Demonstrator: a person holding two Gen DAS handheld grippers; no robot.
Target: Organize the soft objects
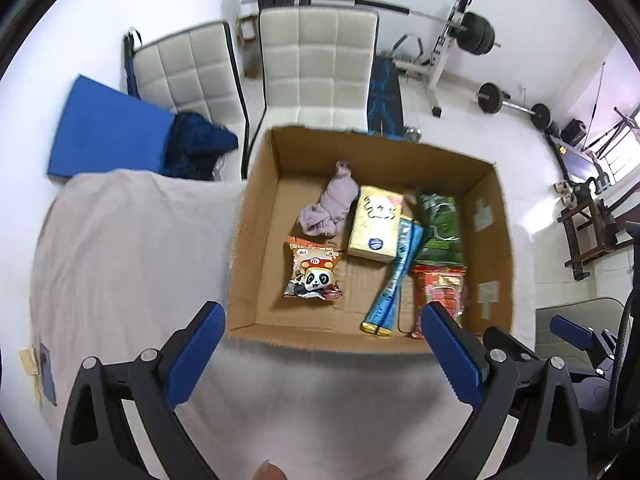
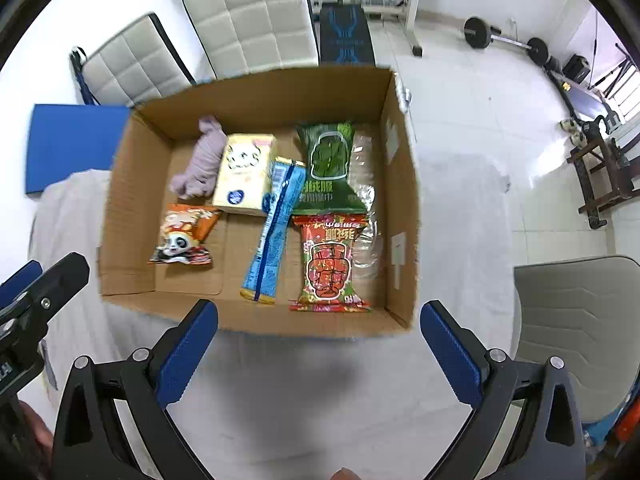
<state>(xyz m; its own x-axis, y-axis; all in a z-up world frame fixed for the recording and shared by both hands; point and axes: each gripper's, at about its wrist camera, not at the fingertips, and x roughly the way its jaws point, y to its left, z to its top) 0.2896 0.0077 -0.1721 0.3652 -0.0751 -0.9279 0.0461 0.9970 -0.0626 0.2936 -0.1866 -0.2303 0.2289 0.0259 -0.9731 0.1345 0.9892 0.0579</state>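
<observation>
An open cardboard box (image 1: 256, 216) (image 2: 404, 216) stands on a table with a pale cloth. Inside lie a lilac sock bundle (image 1: 332, 206) (image 2: 202, 166), a yellow tissue pack (image 1: 376, 222) (image 2: 246, 174), a panda snack bag (image 1: 314, 276) (image 2: 184, 236), a blue tube pack (image 1: 396, 280) (image 2: 274, 232), a green packet (image 1: 440, 224) (image 2: 328, 168) and a red packet (image 1: 438, 288) (image 2: 330, 268). My left gripper (image 1: 322, 328) is open and empty, above the box's near edge. My right gripper (image 2: 320, 326) is open and empty, also above the near edge.
Two white padded chairs (image 1: 316, 64) (image 2: 248, 20) stand behind the table. A blue mat (image 1: 108, 128) (image 2: 68, 144) lies at the left. Weight equipment (image 1: 472, 32) fills the back right. A grey chair (image 2: 580, 328) is at the right.
</observation>
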